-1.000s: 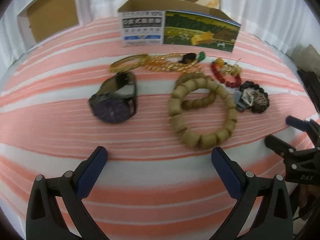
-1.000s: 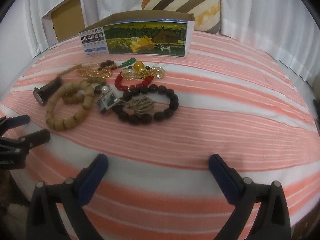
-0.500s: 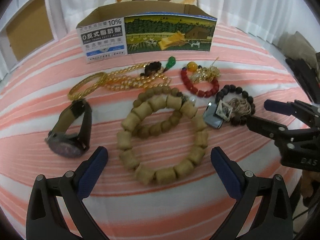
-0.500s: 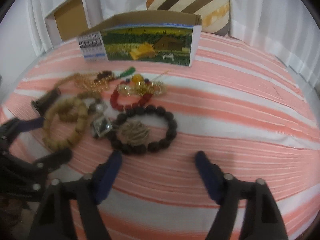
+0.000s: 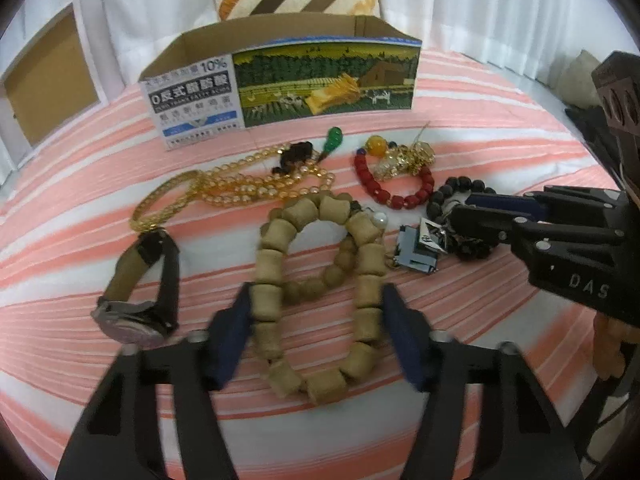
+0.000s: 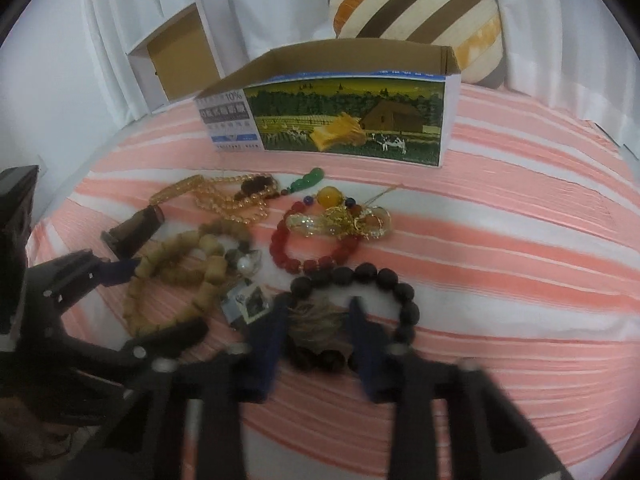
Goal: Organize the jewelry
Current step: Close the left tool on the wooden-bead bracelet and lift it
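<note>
Grab step: both tools have just been closing, left tool clenched on wooden bead bracelet, right tool on dark bead bracelet, both on the striped bed. Next, prob lift w/o snagging neighbours & carry to the open box

Matt wooden bead bracelet, glossy red beads, shiny gold chain, leather-look watch strap, printed cardboard box, all lying on ribbed striped cloth.

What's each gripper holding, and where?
Jaws have just been closing: left gripper squeezes wooden bead bracelet by its sides; right gripper pinches dark bead bracelet by twine knot.
</note>
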